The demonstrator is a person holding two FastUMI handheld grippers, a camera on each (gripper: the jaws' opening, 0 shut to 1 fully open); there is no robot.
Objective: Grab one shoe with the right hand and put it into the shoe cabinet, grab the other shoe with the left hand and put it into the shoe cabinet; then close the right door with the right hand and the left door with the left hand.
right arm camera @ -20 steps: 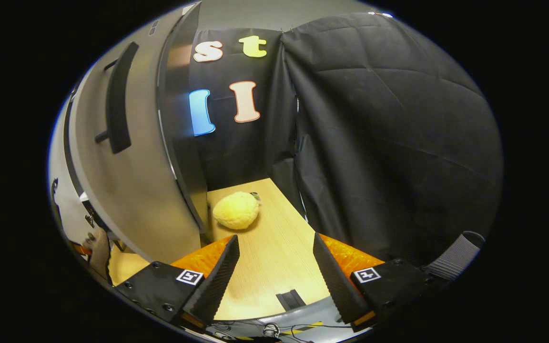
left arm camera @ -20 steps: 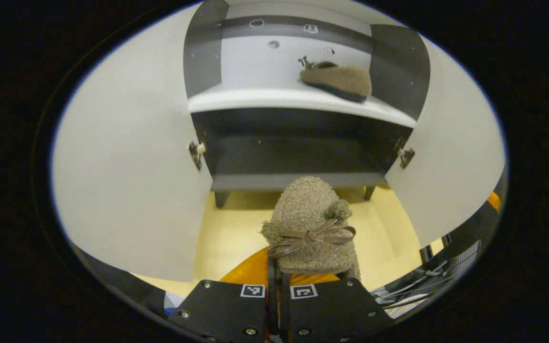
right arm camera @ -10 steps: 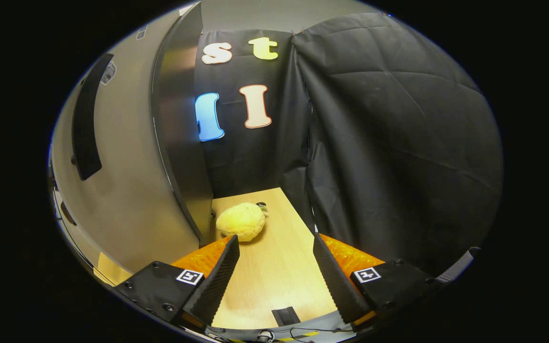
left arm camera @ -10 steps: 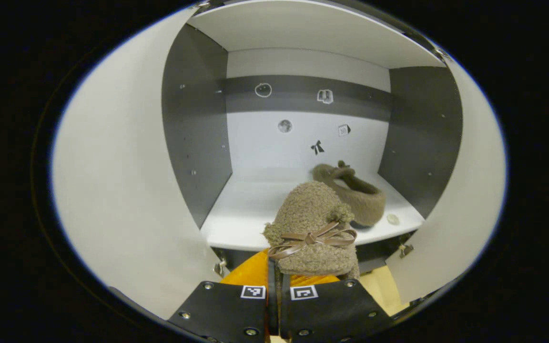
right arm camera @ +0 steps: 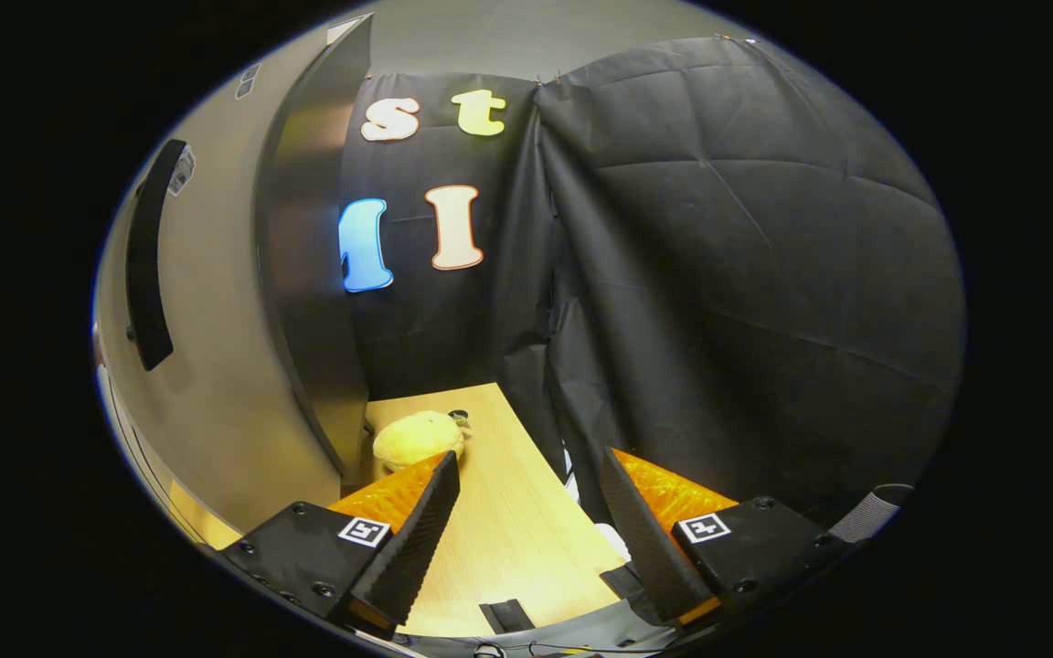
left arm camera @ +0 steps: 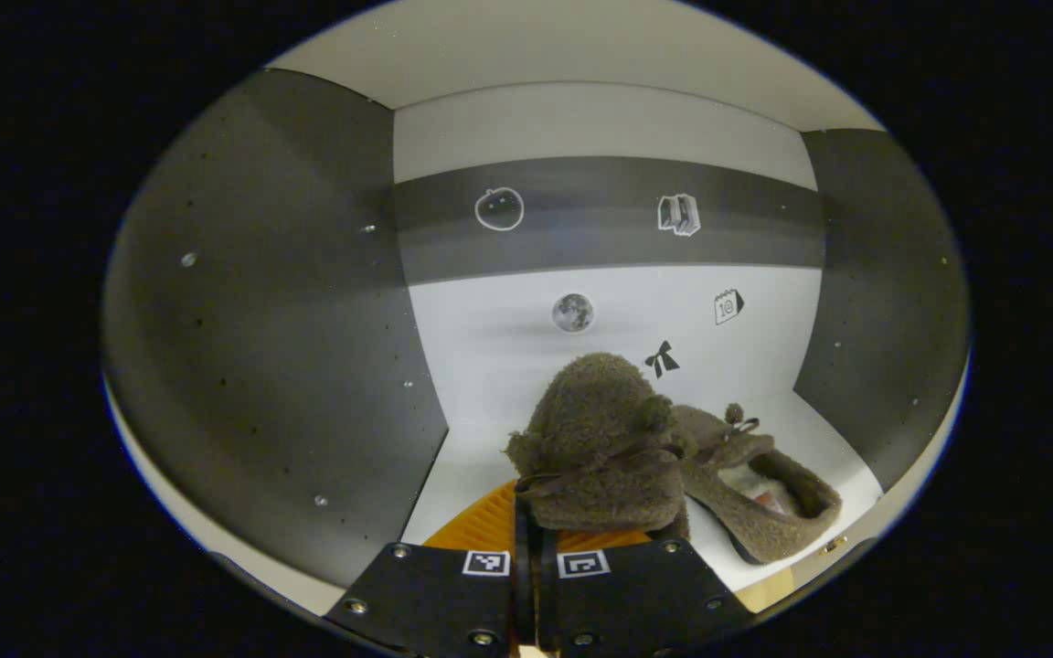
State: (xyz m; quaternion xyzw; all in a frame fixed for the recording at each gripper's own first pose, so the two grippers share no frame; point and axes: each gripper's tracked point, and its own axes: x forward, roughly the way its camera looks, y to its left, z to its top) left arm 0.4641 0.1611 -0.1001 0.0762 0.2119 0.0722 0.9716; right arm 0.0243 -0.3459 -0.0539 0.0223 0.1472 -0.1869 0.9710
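Note:
In the left gripper view a brown fuzzy shoe (left arm camera: 595, 439) with a thin bow hangs inside the cabinet's upper compartment, and my left gripper (left arm camera: 527, 535) is shut on its rear edge. A matching brown shoe (left arm camera: 750, 484) lies on the white shelf (left arm camera: 467, 475) just to the right, touching or nearly touching the held one. In the right gripper view my right gripper (right arm camera: 526, 530) stands open with nothing between its fingers, beside the open right cabinet door (right arm camera: 207, 347) with its dark handle (right arm camera: 147, 265).
Grey side walls (left arm camera: 261, 347) and a back panel (left arm camera: 581, 302) with small stickers close in the compartment. In the right gripper view a yellow plush toy (right arm camera: 417, 439) lies on the wooden floor (right arm camera: 508, 539) at the cabinet's foot, with black cloth wall to the right.
My left gripper has risen and carried the shoe forward from outside the cabinet into the upper compartment, beside the other shoe. The right gripper has shifted only slightly and stays open.

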